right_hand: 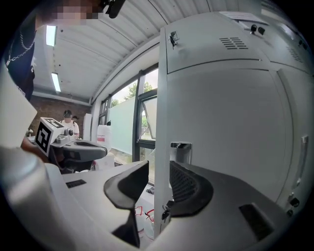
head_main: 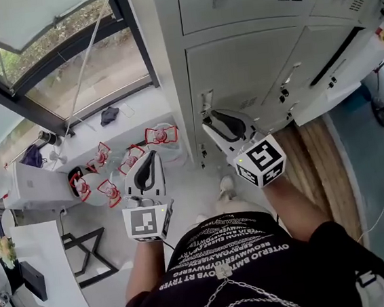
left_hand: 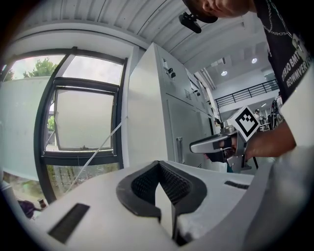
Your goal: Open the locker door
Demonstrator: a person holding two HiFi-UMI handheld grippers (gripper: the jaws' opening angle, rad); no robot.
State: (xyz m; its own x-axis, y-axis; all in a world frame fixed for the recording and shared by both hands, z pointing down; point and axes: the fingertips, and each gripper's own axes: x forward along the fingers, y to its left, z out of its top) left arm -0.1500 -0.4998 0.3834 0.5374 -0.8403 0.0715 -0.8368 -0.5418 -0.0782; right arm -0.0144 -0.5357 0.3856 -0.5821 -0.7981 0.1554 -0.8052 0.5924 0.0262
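Grey metal lockers (head_main: 232, 16) stand against the wall beside a window (head_main: 65, 53). The locker door (right_hand: 230, 122) at the cabinet's left end lies flush in its frame, not yet opened, with a bright metal handle (right_hand: 180, 151) set close to its left edge.

Right hand-held gripper (right_hand: 159, 169): jaws apart, astride the upright front corner of the cabinet, level with the handle. The left pad stands clear of that edge and the right pad sits just beside it. No grip is seen, and the handle lies just beyond the right jaw. In the head view this hand-held gripper (head_main: 209, 122) is up against the door's left edge.

Left hand-held gripper (left_hand: 158, 164): jaw tips meet, with nothing between them. It is held level, out to the left of the cabinet and apart from it, pointing toward the window.

Small red-and-white items (head_main: 131, 159), which cannot be identified, lie on the floor (head_main: 196, 190) below the window.
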